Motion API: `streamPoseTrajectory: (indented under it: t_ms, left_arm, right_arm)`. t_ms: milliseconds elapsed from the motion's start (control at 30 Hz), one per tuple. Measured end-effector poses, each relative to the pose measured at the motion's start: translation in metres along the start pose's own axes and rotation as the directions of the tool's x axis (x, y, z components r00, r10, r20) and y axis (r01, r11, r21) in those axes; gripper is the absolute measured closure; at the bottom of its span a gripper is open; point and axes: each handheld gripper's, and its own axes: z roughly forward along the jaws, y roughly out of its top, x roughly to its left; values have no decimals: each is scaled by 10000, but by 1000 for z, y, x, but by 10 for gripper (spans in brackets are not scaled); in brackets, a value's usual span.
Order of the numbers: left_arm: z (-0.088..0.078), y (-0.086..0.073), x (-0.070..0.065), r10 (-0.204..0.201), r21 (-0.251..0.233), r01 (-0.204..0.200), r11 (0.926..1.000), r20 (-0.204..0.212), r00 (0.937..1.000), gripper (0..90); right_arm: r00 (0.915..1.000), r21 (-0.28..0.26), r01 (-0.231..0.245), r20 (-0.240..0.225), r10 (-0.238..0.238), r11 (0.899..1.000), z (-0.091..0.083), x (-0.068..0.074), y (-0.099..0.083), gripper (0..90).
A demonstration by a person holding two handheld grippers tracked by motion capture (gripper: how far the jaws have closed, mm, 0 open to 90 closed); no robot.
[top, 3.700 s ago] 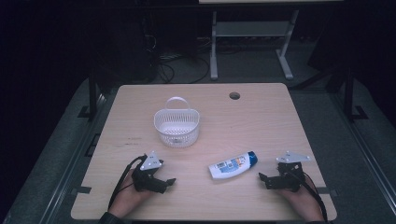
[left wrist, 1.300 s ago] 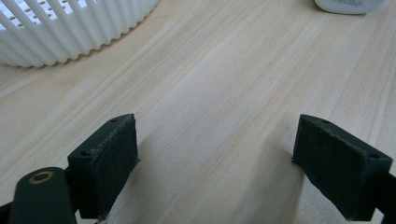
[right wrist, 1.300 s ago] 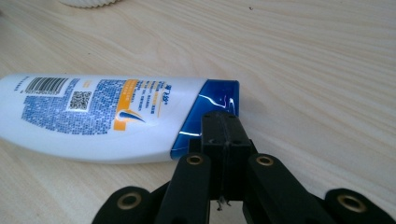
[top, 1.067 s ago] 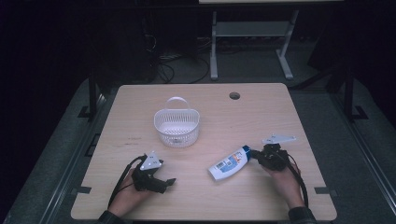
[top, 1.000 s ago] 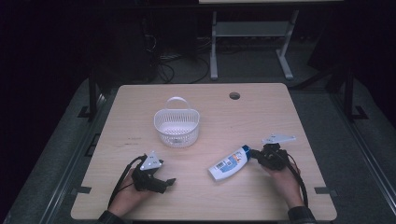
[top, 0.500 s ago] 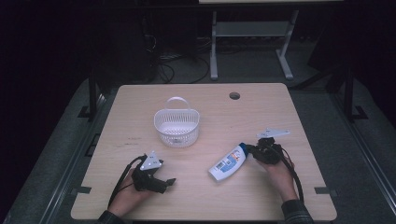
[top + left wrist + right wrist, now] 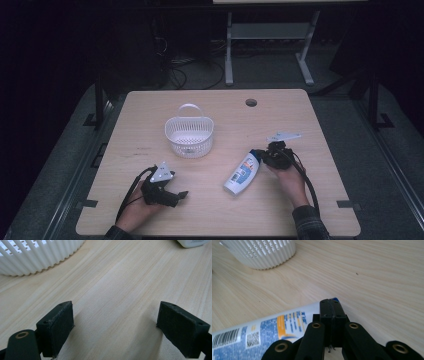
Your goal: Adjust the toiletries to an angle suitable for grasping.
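Black right gripper (image 7: 264, 158) — fingers closed — noses the bottle (image 7: 242, 173); left gripper (image 7: 176, 196) rests, fingers apart.

A white bottle (image 7: 243, 172) with a blue and orange label and a blue cap was laid flat on its side on the wooden table, cap end pointed away toward the far right, well apart from the edges. Its barcode was turned upward.

The table (image 7: 150, 210) is showing a pale wood-grain top, smooth and matt. The basket (image 7: 189, 136) is presenting as white slatted plastic with a slight sheen, and the bottle (image 7: 243, 172) as smooth white plastic carrying a glossy printed label. The jaw pads (image 7: 58, 325) are appearing as matt black, slightly rough material.
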Motion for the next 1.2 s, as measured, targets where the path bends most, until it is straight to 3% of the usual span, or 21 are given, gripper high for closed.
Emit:
streamPoseTrajectory:
  t_ms: [267,533,667,833,1200]
  left_arm:
    - [0,0,0,-15,23,15,10000,23,10000,129]
    - [0,0,0,-15,9,15,10000,7,10000,129]
    - [0,0,0,7,8,-7,10000,-2,10000,129]
    - [0,0,0,-15,6,15,10000,8,10000,129]
    - [0,0,0,11,24,-11,10000,16,10000,129]
  right_arm:
    - [9999,18,148,-45,-148,9999,2,4,5,893]
    - [9969,-145,433,-655,-442,9990,-11,22,5,893]
    - [9909,-203,648,-1169,-668,9977,-11,39,5,893]
    - [9850,-172,966,-1423,-980,9952,-7,56,5,893]
    - [9695,-96,1166,-2161,-1159,9931,1,79,5,894]
